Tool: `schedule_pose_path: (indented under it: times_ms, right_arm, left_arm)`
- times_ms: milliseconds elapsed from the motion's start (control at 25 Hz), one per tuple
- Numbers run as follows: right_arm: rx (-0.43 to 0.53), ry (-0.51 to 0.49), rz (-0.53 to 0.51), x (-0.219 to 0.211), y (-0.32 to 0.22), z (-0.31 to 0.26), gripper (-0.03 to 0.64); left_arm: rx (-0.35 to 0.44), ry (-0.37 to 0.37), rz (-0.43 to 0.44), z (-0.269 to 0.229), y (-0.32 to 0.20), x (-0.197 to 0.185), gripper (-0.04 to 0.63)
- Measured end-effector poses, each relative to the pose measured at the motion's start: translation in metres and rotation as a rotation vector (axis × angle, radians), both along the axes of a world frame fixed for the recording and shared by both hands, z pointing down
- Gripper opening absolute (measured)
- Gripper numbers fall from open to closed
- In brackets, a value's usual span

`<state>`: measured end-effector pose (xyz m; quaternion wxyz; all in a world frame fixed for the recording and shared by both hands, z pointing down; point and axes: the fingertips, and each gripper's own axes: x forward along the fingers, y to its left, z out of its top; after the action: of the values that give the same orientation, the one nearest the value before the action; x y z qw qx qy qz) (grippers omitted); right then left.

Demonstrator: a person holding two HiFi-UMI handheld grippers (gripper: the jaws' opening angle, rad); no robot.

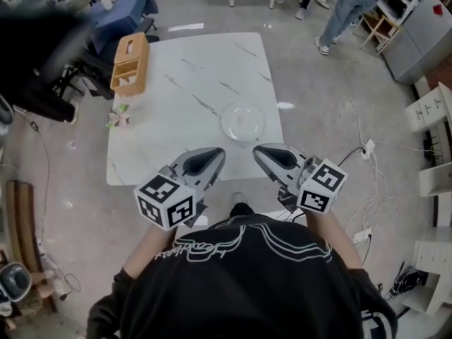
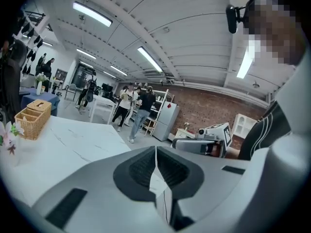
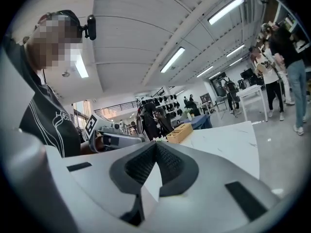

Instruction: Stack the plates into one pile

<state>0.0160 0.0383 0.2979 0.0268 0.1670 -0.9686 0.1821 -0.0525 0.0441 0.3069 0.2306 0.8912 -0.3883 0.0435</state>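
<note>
A pile of clear glass plates [image 1: 241,121] rests near the front right of the white marble table [image 1: 183,69]. My left gripper [image 1: 214,155] and right gripper [image 1: 261,151] are held side by side, pointing roughly level, over the table's near edge, short of the plates. Both are shut with nothing between the jaws. In the left gripper view the left gripper [image 2: 155,149] has its jaws meeting in a thin seam, and the right gripper [image 3: 155,145] looks the same in its own view. The plates appear in neither gripper view.
A wicker basket [image 1: 130,62] stands at the table's far left, with a small flower sprig [image 1: 118,116] at the left edge. People [image 1: 346,9] stand beyond the table. White shelves [image 1: 431,108] and floor cables [image 1: 367,154] are on the right.
</note>
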Motion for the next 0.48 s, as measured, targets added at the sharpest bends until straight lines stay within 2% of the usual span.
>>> schedule_pose_path:
  times_ms: [480]
  right_arm:
    - [0.014,-0.05,0.049,0.012,0.037,-0.015,0.027]
  left_arm:
    - [0.059,-0.018,0.016,-0.017,0.04,0.008,0.031]
